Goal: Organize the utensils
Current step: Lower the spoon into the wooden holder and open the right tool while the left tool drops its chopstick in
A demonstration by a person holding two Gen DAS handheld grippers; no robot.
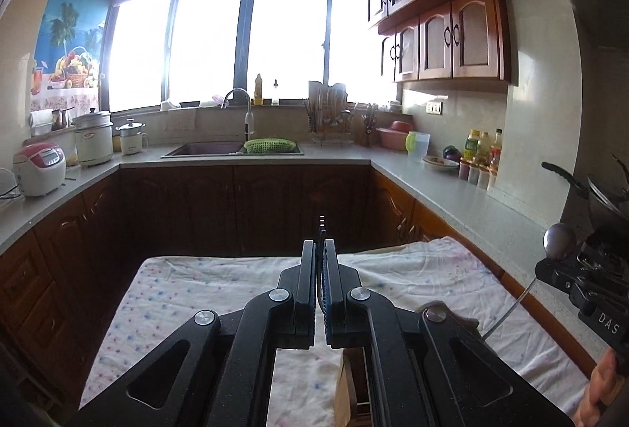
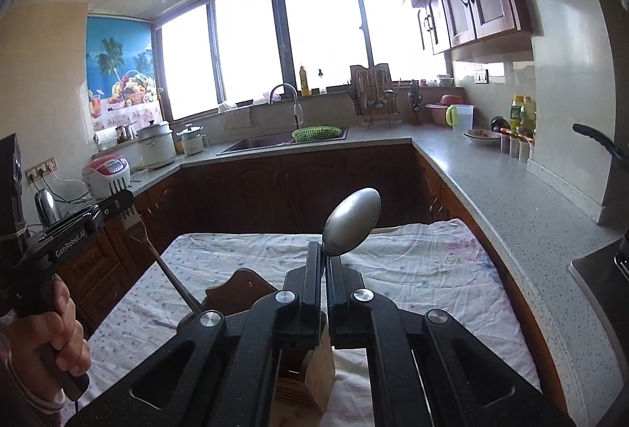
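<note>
Two utensils are lifted, neither stowed: the right tool (image 2: 325, 258) clenches a spoon (image 2: 352, 222), bowl up at 12 o'clock; the left tool (image 2: 118, 202) grips a fork (image 2: 165, 269). Below waits the wooden holder (image 2: 306, 376) on the clothed tabletop (image 2: 432, 269), so both insertions remain.

Bright daylight floods through the wide window (image 1: 251, 41) at the far wall. A grey worktop (image 1: 338, 155) wraps three sides over dark wooden cabinets (image 1: 243, 207), sink (image 1: 204, 148) centred beneath the glass, wall cupboards (image 1: 452, 41) up right.
</note>
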